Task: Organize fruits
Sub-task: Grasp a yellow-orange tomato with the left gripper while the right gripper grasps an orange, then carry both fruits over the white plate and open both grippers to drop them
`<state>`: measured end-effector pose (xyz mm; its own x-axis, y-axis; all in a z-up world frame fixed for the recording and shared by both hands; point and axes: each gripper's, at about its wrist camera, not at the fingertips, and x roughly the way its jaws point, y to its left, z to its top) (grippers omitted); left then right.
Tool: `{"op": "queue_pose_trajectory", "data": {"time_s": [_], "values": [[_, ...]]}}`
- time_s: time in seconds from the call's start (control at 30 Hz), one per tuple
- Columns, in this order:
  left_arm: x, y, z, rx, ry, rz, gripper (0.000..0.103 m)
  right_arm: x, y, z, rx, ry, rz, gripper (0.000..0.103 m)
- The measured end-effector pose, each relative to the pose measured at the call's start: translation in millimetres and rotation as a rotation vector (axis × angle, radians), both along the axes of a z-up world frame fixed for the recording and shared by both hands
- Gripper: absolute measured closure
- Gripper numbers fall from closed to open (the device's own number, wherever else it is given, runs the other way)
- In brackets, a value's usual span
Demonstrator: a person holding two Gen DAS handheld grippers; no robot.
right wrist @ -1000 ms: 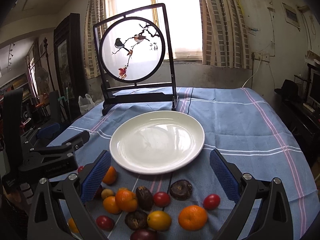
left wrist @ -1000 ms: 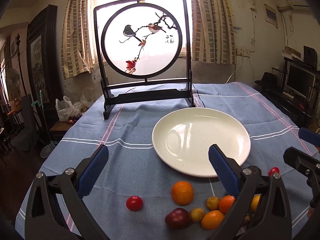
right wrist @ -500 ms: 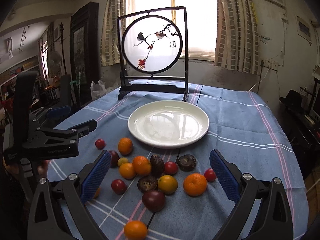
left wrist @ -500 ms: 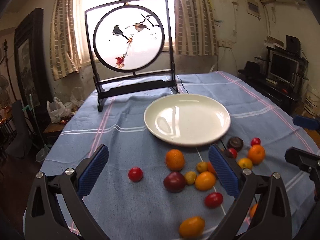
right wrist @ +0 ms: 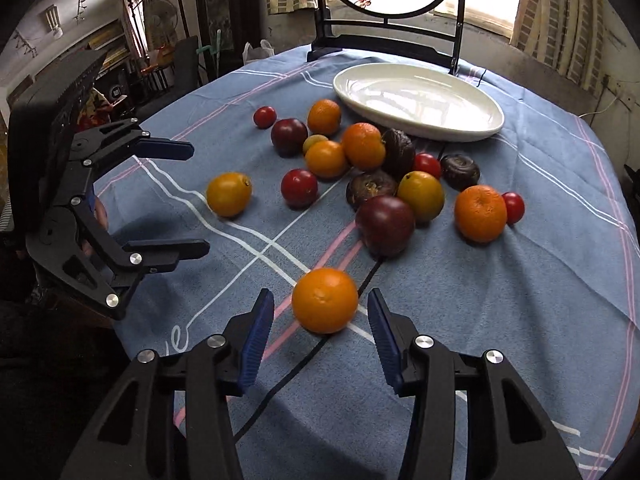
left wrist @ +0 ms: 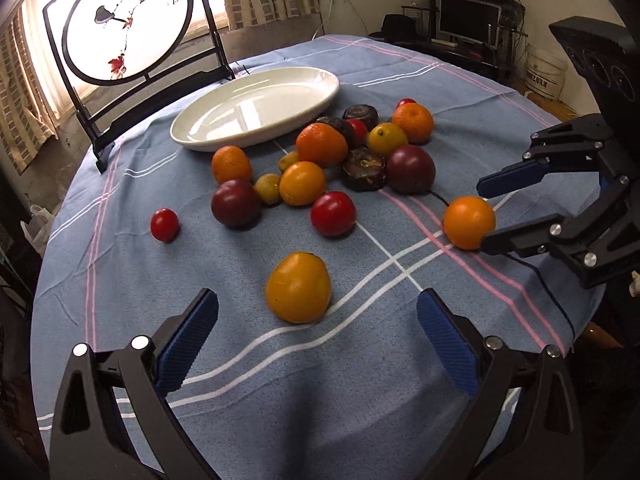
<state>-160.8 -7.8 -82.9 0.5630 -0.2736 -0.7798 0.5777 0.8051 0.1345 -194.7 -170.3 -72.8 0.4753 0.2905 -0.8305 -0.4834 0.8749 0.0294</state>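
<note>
At the far left of the desk (left wrist: 240,380), which wears a blue cloth with pink and white stripes, a round bird screen (left wrist: 128,20) stands upright in a black frame against the window. Just right of it lies a white plate (left wrist: 200,142), with nothing on it.

The left claw (left wrist: 320,340) hangs low over the near edge with its jaws wide, and it holds nothing. A yellow fruit (left wrist: 298,286) sits on the cloth just ahead of the gap between its blue pads, apart from both.

Left of the main heap, 1 small tomato (left wrist: 164,224) lies alone. Next comes a dark plum (left wrist: 235,203), with an orange (left wrist: 231,164) behind it near the plate's rim. A bigger tomato (left wrist: 333,213) sits in front of the heap. The rest is packed close together: more oranges, small yellow fruits, a second plum (left wrist: 410,169) and several dark wrinkled fruits that I cannot name. The heap reaches up to the plate's rim, though no fruit is on the plate.

Further right, the near orange (left wrist: 469,222) rests on the cloth where the stripes cross, between the pads of the right claw (right wrist: 320,300). Those jaws have just been closing and now stand narrow. The right wrist view shows a thin gap on each side of the fruit, so the pads do not yet press it.

A monitor (left wrist: 468,20) stands at the back right, off the desk
</note>
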Motion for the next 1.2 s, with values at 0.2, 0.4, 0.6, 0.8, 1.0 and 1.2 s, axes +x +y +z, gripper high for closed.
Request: {"op": "queue_pose_trajectory", "data": {"time_s": [0.2,0.4,0.6,0.8,1.0,1.2], "values": [[27,-1,-19,-0.003,0.141,0.04,0.046,5,1,-7,-0.029,0.018,0.024,0.065],[32,10,-14,-0.046,0.163,0.063,0.067,4,-4,-2,-0.003,0.015,0.035,0.066],[38,8,23,-0.09,0.075,0.054,0.067,20,-10,28,0.007,-0.061,0.023,0.065],[95,-3,75,-0.135,-0.023,0.15,0.066,75,-18,75,0.022,-0.191,-0.024,0.065],[178,-20,88,-0.123,-0.009,0.234,0.066,162,-21,92,0.019,-0.23,-0.094,0.065],[241,-36,50,-0.051,0.083,0.28,0.066,241,-15,66,-0.02,-0.141,-0.125,0.065]]}}
